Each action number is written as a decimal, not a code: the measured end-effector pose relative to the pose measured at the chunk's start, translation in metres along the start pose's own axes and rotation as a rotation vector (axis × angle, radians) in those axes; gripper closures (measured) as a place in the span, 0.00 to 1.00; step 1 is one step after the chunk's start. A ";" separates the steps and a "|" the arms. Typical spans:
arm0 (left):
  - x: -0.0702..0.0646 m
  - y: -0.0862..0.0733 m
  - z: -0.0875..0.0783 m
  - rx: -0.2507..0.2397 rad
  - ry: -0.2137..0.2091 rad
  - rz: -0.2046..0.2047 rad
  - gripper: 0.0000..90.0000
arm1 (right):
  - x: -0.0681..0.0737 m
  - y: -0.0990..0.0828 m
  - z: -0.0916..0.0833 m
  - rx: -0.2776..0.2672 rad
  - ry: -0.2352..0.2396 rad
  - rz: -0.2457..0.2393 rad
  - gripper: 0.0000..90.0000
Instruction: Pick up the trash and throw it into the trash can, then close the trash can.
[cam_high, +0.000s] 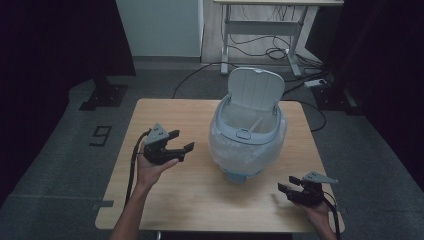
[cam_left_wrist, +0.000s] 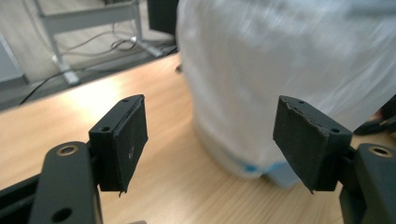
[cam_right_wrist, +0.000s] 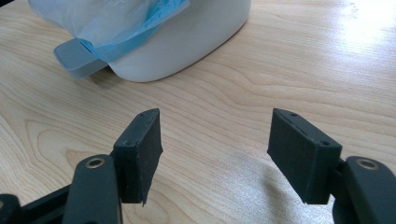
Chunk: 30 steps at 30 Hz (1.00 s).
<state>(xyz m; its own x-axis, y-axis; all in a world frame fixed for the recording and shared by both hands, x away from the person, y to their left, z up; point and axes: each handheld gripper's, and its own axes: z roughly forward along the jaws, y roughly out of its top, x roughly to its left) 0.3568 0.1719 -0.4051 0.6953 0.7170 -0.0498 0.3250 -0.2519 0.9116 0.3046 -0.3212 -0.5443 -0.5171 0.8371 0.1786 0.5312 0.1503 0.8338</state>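
My left gripper (cam_high: 181, 140), jaws spread and empty, points at the bag-lined bin (cam_high: 248, 135) just beside it, toward bench (cam_high: 165, 190) centre, lid (cam_high: 256, 88) raised upright. My right gripper (cam_high: 286, 184), likewise spread and empty, rests at the near bench edge, farther from the bin's base (cam_right_wrist: 187, 42). The left is nearer.

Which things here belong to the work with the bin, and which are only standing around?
Belonging to the work:
- white plastic bin with raised lid
- clear plastic liner bag around it
- left tongs, open, beside the bin
- right tongs, open
- light wooden table

Only standing around:
- grey metal desk frame behind
- black cables on the floor
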 end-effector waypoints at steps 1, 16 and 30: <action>0.001 -0.006 0.001 0.012 0.003 -0.002 0.29 | 0.000 0.000 0.000 0.001 -0.001 -0.003 0.38; 0.008 -0.056 0.014 0.106 0.017 -0.041 0.29 | -0.005 0.001 -0.001 -0.002 -0.013 0.007 0.38; 0.014 -0.073 0.018 0.139 0.020 -0.062 0.29 | -0.005 0.018 -0.016 -0.070 -0.021 0.030 0.38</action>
<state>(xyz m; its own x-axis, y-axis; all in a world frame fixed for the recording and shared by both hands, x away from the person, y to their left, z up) 0.3544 0.1884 -0.4801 0.6584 0.7467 -0.0949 0.4536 -0.2929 0.8417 0.3063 -0.3308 -0.5219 -0.4870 0.8517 0.1935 0.4980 0.0887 0.8627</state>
